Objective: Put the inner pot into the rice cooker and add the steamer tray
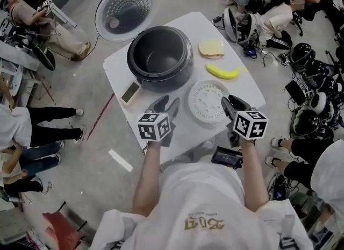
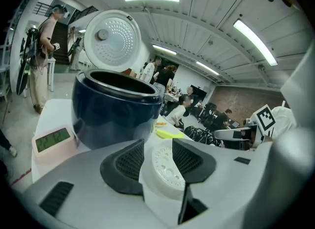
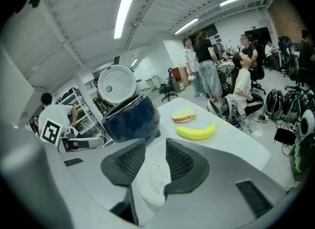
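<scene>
Reading what I can, the nearest writing is gold print (image 1: 205, 223) on the white shirt. It sits upside down to the head view and is too blurred for me to read. Both tongs carry cubes with black square markers.

My left gripper (image 1: 167, 102) and right gripper (image 1: 233, 104) stand spread, pinching nothing. Each gripper view shows dark ribbed pads apart, with the white steamer tray (image 1: 207, 101) framed in the gap and no pad pressing on it. Only the head view places the tray flat on the white table (image 1: 121, 61) between the two, with the right tips by its 3 o'clock edge.

Past the left gripper, at the tray's 9 o'clock, a small pink clock (image 1: 130, 92) stands. Its green digits face the left gripper view, but I cannot make them out.

At 11 o'clock stands the dark blue rice cooker (image 1: 161, 79), inner pot (image 1: 159, 55) seated inside and lid (image 1: 127, 9) open. A banana (image 1: 222, 72) lies at 12 o'clock, with a sandwich (image 1: 211, 48) beyond it. The right gripper view shows both whole, while the left catches only a yellow sliver.
</scene>
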`<state>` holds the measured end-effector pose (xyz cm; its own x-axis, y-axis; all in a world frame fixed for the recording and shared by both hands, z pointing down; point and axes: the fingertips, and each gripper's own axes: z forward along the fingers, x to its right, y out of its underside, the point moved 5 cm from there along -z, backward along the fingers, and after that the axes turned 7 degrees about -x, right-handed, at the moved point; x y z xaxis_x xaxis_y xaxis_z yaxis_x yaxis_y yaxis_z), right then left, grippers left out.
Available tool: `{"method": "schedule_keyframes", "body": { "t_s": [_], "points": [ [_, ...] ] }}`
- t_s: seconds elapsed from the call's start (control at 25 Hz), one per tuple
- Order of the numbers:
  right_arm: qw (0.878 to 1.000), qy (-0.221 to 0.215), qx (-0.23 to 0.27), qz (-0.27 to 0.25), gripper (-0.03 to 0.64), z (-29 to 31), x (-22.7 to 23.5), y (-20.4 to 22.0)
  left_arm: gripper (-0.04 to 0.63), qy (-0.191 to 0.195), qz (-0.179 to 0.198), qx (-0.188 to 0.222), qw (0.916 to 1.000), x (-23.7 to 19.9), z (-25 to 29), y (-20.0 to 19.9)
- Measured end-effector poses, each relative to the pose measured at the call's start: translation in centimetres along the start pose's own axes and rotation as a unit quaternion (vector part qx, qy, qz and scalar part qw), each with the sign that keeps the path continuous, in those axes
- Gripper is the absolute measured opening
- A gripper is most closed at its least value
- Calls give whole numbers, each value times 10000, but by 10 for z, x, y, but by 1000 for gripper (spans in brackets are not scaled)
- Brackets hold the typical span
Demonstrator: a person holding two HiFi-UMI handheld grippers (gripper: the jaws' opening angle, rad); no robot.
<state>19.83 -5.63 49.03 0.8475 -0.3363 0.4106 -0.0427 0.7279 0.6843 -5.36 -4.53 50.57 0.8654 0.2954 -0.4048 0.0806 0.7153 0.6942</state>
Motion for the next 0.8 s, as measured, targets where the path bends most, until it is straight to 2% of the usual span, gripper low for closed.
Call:
{"method": "schedule_keyframes", "body": {
  "t_s": [0.16, 0.8],
  "points": [
    [9996, 75, -254, 25, 144, 11, 22, 2, 196, -42, -151, -210, 9997, -3, 20, 4],
    [9915, 222, -1275, 97, 158, 51, 98, 54, 196, -171, -477, -999, 9937, -2, 89, 57]
  ]
}}
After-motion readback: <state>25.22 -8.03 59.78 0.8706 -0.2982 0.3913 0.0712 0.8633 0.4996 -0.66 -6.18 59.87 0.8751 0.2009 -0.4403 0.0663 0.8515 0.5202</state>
